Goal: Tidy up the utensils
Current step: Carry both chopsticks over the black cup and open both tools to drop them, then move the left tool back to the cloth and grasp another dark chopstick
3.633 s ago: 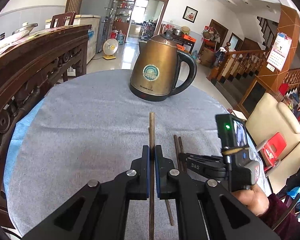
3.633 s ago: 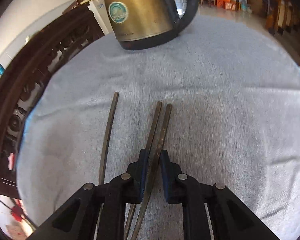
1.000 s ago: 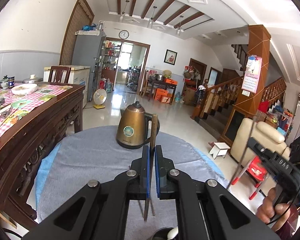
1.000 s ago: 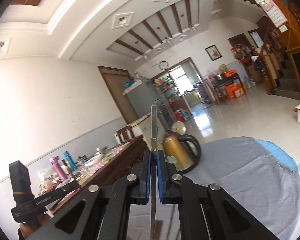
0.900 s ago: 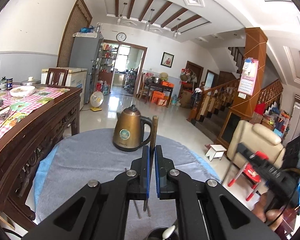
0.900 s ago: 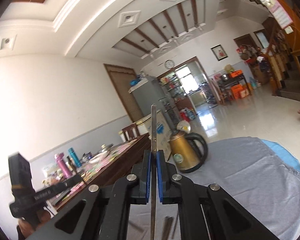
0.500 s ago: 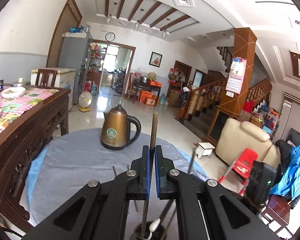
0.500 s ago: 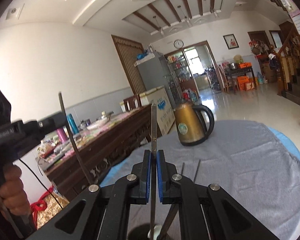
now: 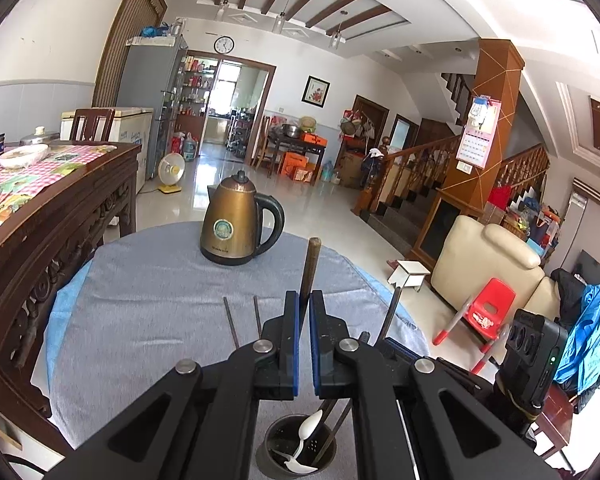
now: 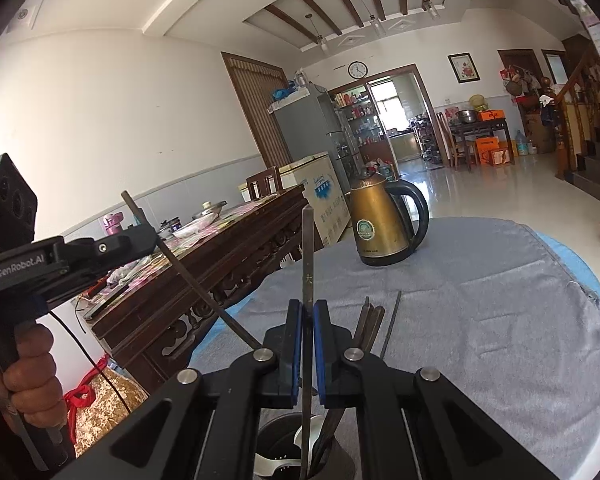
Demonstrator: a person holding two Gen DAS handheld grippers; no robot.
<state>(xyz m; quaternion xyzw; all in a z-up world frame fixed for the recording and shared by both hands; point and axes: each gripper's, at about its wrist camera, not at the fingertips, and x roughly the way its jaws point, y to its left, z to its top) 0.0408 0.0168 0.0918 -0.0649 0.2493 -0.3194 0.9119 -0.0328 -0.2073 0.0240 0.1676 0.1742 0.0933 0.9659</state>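
Note:
My left gripper (image 9: 304,302) is shut on a dark chopstick (image 9: 311,264), held upright above a metal utensil cup (image 9: 274,440) that holds a white spoon (image 9: 309,428). My right gripper (image 10: 304,310) is shut on a chopstick (image 10: 307,248) whose lower end reaches into the cup (image 10: 272,444). The right gripper also shows in the left wrist view (image 9: 384,346), and the left gripper in the right wrist view (image 10: 140,236). Two chopsticks (image 9: 230,322) lie on the grey tablecloth (image 9: 148,312); they also show in the right wrist view (image 10: 370,322).
A brass electric kettle (image 9: 232,226) stands at the far side of the round table. A dark carved wooden table (image 9: 56,216) with dishes stands close on the left. A cream armchair (image 9: 488,260) and a red child's chair (image 9: 492,308) are to the right.
Both grippers have lifted their chopsticks off the tablecloth and carried them back over the metal cup. Over the last second both views tilted down, and the right chopstick's end entered the cup.

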